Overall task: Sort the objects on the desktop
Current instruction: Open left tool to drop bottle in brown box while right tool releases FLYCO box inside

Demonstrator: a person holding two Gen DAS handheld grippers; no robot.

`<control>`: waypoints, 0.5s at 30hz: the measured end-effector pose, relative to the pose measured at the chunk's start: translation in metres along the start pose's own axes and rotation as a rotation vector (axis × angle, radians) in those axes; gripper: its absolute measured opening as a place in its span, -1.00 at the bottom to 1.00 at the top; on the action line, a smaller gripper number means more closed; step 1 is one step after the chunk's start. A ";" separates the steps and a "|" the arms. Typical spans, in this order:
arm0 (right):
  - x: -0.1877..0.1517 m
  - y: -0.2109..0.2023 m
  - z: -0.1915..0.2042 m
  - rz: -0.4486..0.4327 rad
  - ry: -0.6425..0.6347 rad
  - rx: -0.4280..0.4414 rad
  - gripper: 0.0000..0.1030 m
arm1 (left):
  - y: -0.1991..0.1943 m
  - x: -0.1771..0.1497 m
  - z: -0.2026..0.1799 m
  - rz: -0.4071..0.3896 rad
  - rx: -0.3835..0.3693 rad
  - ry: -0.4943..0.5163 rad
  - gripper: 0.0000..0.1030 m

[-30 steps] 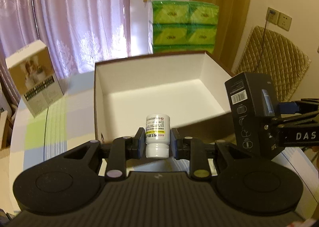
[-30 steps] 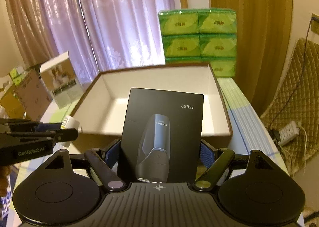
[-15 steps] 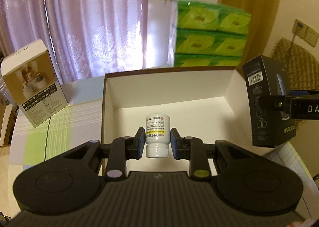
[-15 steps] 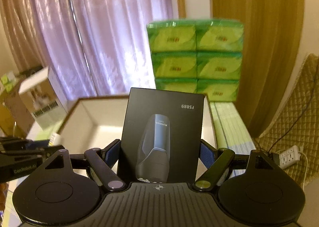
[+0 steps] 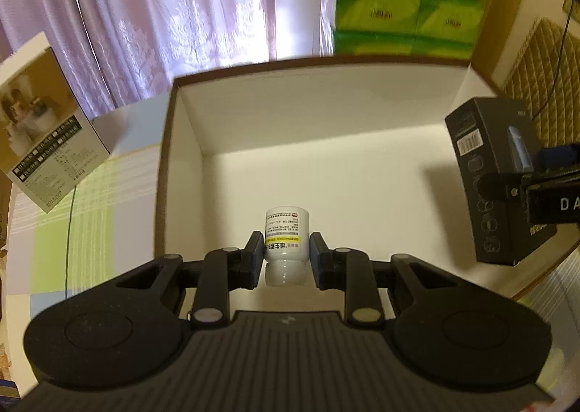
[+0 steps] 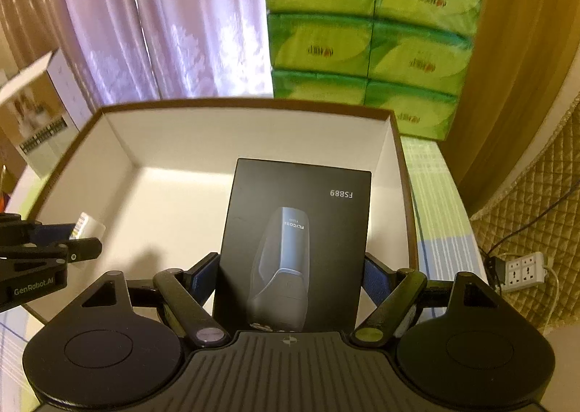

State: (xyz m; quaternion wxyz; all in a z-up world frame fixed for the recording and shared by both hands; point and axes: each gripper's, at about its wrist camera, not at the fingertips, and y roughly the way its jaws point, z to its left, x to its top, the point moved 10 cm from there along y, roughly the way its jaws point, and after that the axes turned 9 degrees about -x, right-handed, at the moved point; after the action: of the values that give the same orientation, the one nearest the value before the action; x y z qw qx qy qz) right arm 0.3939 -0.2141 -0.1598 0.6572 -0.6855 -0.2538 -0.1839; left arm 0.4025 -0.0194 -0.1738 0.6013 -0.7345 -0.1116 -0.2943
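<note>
Light, stiff pill bottle [image 5: 286, 234] clamped mid-label by L fingers [image 5: 253, 254]; rigid shaver carton [image 6: 295, 234] pinched edgewise by R fingers [image 6: 204, 276], both above white box [image 5: 170, 173].

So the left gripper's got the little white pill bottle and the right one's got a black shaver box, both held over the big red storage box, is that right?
Nearly. The left gripper is shut on the white pill bottle and the right gripper on the black shaver box, both over the storage box. But that box is not red: both wrist views show a white inside with a brown rim.
</note>
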 end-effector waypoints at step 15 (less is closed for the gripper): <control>-0.011 0.017 -0.001 0.082 -0.036 -0.039 0.52 | 0.022 -0.018 0.001 0.095 0.027 0.024 -0.40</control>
State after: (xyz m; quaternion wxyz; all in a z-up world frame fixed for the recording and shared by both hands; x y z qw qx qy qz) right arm 0.3953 -0.2163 -0.1802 0.6460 -0.7112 -0.2335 -0.1495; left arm 0.4002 -0.0209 -0.2023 0.6258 -0.7271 -0.0736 -0.2725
